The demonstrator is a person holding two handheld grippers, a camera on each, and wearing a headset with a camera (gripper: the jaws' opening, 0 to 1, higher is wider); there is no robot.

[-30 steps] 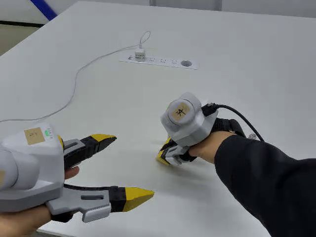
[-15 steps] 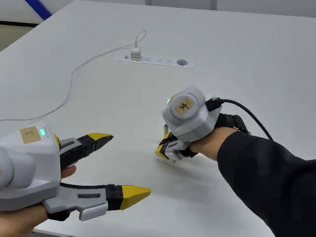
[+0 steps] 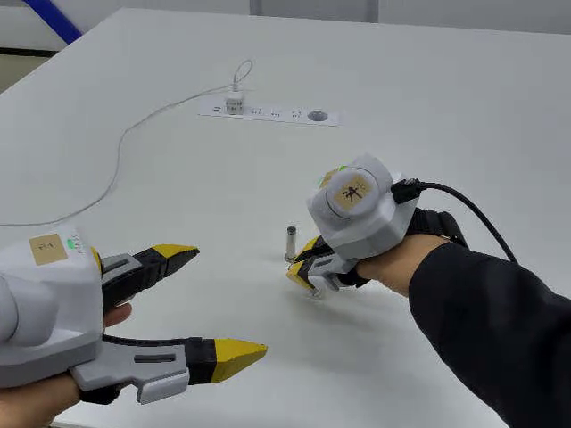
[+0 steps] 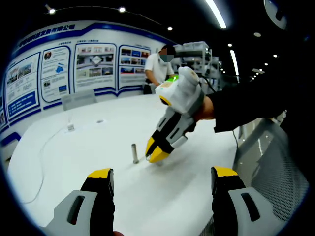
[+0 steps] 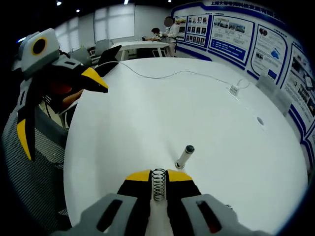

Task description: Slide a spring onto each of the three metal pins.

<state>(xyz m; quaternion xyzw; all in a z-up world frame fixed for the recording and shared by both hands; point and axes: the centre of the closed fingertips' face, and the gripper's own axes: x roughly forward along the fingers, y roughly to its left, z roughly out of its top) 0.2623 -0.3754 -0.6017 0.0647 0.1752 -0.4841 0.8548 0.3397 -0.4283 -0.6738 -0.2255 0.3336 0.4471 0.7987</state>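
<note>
Right gripper view looks straight along the right gripper, whose yellow tips are clenched on the spring, a small upright coil. Just beyond them stands one metal pin. Head view adds the wider layout: the left gripper hangs near the front edge of the table, jaws spread wide and empty, well apart from the pin. Bare tabletop surrounds the pin, and a power strip lies far off. A second ago the right gripper hid the pin.
</note>
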